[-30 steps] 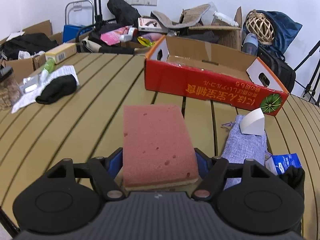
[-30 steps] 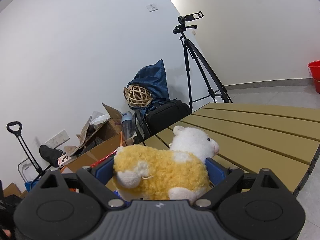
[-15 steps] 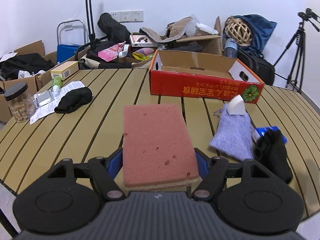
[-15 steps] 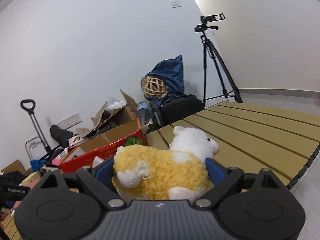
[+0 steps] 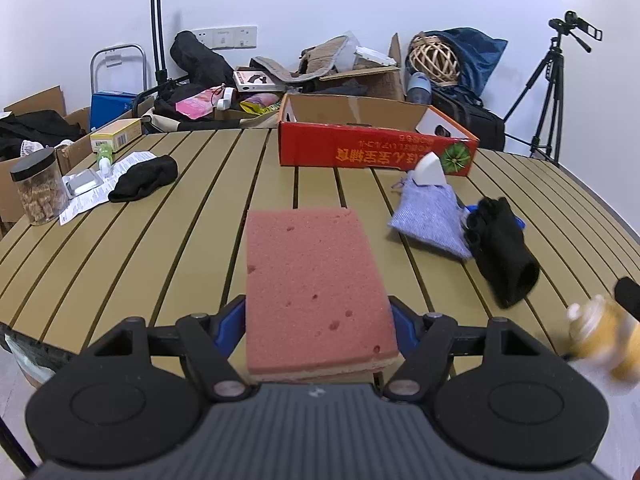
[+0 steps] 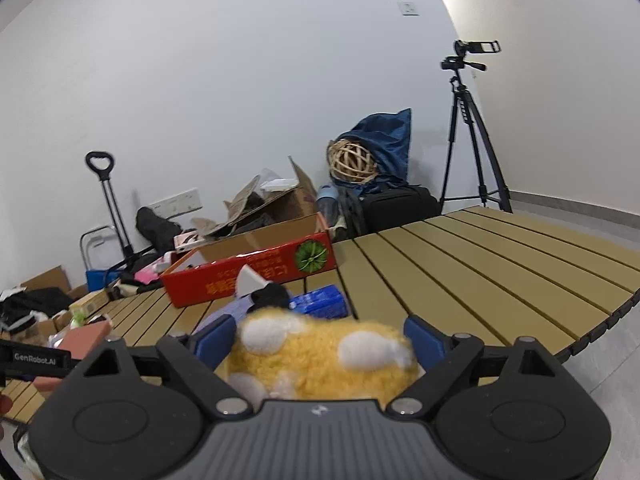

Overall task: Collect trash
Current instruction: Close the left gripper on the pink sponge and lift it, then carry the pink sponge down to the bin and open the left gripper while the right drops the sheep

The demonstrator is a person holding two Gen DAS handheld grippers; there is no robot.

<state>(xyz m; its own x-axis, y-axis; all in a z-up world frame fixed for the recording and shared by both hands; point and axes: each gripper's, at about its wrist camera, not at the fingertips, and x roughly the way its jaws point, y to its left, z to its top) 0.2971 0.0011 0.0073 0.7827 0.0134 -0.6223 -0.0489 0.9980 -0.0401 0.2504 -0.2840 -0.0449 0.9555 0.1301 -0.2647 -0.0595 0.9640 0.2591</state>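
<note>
Your left hand-held gripper (image 5: 318, 320) is clamped on the sponge (image 5: 316, 288): pink top, pale layer underneath, blue pads pressed to both long sides. It sits flat between the fingers, over the near edge of the table (image 5: 160, 248).

Your right hand-held gripper (image 6: 320, 340) is closed on the plush (image 6: 324, 360), yellow w/ white patches, blurred in the right wrist view. In the left wrist view the plush shows as a yellow-white smear at the lower right, off the table's near right edge.

On the table, far side: red box (image 5: 372, 148), open top, cardboard inside, lettering upside down from your side. A white wedge (image 5: 429, 169) stands just in front of the box, touching the top end of a blue-grey pouch (image 5: 430, 220). A black glove (image 5: 502, 248) lies just right of the pouch, overlapping its edge. A blue pack (image 6: 320, 300) is under the glove, mostly hidden in the left view, clearer in the right.

Left side of the table: black sock (image 5: 144, 178) lying on a paper sheet (image 5: 100, 192), a jar (image 5: 38, 186) w/ black lid near the left edge, a small green-capped bottle (image 5: 104, 158) behind the sheet.

Beyond the table: boxes, bags, a trolley handle (image 5: 156, 20) and a tripod (image 5: 548, 92) by the wall.
</note>
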